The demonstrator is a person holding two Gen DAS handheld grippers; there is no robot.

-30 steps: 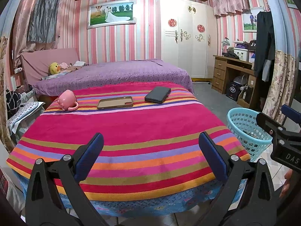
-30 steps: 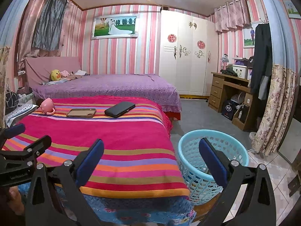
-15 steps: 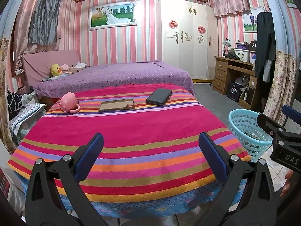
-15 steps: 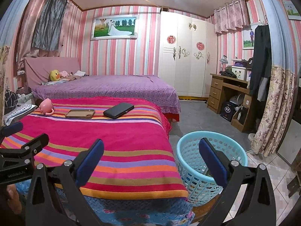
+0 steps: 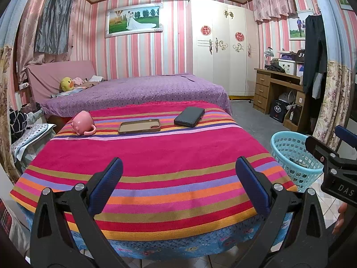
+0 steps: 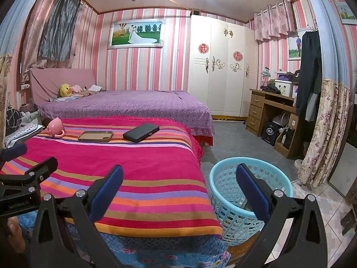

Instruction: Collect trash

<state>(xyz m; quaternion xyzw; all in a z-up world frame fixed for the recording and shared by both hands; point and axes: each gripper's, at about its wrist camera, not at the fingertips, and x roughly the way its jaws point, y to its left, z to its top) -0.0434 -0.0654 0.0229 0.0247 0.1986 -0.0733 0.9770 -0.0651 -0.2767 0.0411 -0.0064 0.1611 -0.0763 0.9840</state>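
- Left wrist view puts my left gripper (image 5: 178,185) over the near edge of the striped blanket (image 5: 156,156); its fingers (image 5: 107,185) stand wide apart with nothing between them.
- My right gripper (image 6: 178,187) hangs off the blanket's right corner, fingers (image 6: 252,192) also spread and empty, the right one in front of the basket (image 6: 225,192).
- That blue basket sits on the floor just beside the blanket's right side. Through the mesh I make out something dark low inside, so I judge some trash may already be in there, but I cannot tell what or how much.
- On the blanket I see only three things, all at the far end: a pink mug (image 5: 82,122) lying on its side, a phone case (image 5: 139,126) lying flat, and a black wallet (image 5: 189,116) next to it. None of them reads as trash to me.
- No wrapper, paper or scrap shows on the blanket or on the visible floor.
- My judgement: collecting is either finished or close to it; if anything is left, it lies outside both views, and I would need to look around before reaching again.
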